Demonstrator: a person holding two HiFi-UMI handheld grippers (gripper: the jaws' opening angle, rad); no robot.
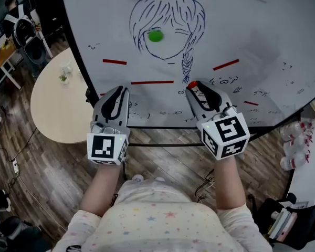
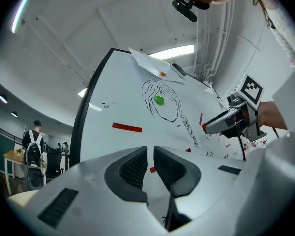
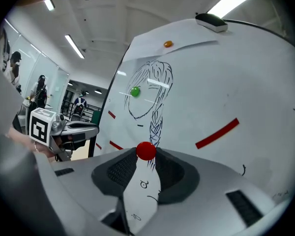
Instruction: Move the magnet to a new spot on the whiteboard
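Right hand-held gripper jaws are seen closest, squeezed on the little red magnet so it can be carried. The magnet is held at the very tips, low on the whiteboard, just under the drawn braid. A green magnet is stuck higher up. The left hand-held gripper is parked beside it, jaws almost together with nothing between, likely not needed.
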